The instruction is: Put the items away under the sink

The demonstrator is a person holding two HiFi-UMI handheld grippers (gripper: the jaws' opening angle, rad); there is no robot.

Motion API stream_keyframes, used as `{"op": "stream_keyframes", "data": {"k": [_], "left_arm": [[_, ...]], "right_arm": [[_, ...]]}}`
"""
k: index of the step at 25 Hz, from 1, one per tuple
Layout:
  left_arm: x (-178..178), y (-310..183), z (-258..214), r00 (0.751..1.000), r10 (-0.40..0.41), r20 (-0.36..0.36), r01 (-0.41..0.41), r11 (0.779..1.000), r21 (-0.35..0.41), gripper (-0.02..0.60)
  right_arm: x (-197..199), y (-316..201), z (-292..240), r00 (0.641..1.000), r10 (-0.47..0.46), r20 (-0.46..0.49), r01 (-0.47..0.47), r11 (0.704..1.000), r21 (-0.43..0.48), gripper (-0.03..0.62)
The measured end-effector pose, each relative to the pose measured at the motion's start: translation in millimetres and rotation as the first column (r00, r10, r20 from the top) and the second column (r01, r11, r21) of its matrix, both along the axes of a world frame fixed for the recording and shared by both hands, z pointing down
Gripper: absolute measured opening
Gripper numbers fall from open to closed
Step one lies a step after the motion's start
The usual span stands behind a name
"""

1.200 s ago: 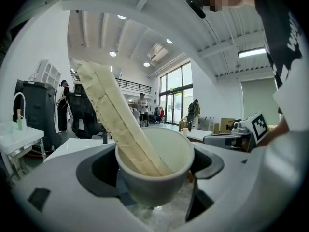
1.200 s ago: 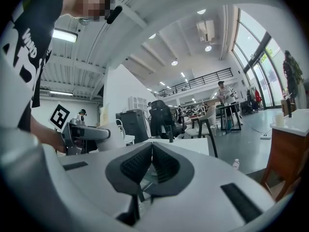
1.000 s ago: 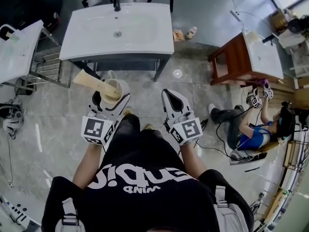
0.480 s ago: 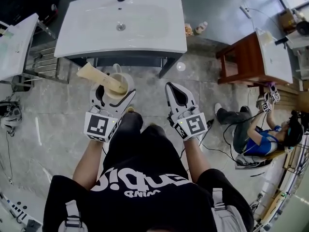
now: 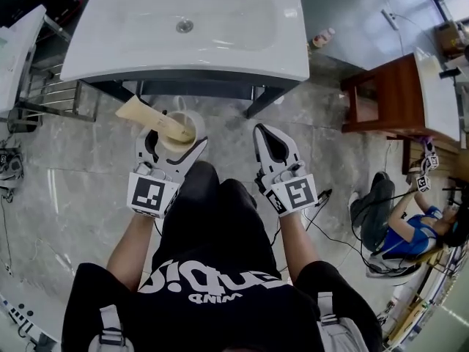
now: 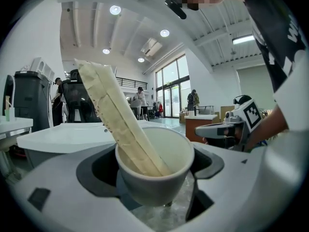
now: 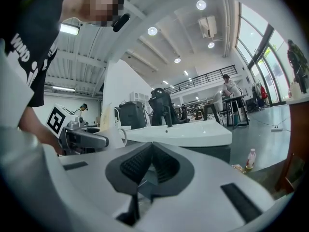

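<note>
My left gripper [image 5: 176,140] is shut on a white cup [image 5: 180,128] [image 6: 154,166] that holds a long cream packet [image 5: 146,117] [image 6: 116,115] leaning out to the upper left. The cup hangs just in front of the white sink [image 5: 190,28] on its dark frame, above the grey floor. My right gripper [image 5: 272,144] [image 7: 152,166] is shut with nothing between its jaws, level with the left one and to its right. In the right gripper view the sink [image 7: 178,133] lies ahead and the left gripper [image 7: 79,138] shows at the left.
Dark frame legs [image 5: 260,101] stand under the sink. A second white basin [image 5: 18,50] on a metal rack is at the left. A wooden stand [image 5: 396,101] stands at the right, a seated person [image 5: 410,226] beyond it. A small bottle [image 5: 325,37] lies on the floor.
The sink has come nearer and now fills the top of the head view. Both grippers keep their hold and spacing, the left still carrying the cup.
</note>
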State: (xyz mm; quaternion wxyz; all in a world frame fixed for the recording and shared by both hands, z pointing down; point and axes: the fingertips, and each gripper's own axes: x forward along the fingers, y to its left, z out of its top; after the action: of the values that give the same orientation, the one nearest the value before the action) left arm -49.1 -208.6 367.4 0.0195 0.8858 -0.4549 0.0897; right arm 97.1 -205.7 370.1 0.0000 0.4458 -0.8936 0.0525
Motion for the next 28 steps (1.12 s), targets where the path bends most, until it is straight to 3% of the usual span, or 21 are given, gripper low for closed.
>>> {"op": "stream_keyframes", "data": {"k": [13,28], "left_arm": [[-15,-38,129,0.999,-0.048,-0.020,0.048,0.999,-0.006,0.443],[-23,-68,245,1.000,-0.025,-0.009,0.026,0.999,0.047,0.443]], "right_arm": [[-1,-51,117,0.999,0.006,0.042,-0.007,0.999,0.033,0.018],[-13,-72,235,1.000,-0.022,0.018,0.020,0.993,0.120,0.018]]}}
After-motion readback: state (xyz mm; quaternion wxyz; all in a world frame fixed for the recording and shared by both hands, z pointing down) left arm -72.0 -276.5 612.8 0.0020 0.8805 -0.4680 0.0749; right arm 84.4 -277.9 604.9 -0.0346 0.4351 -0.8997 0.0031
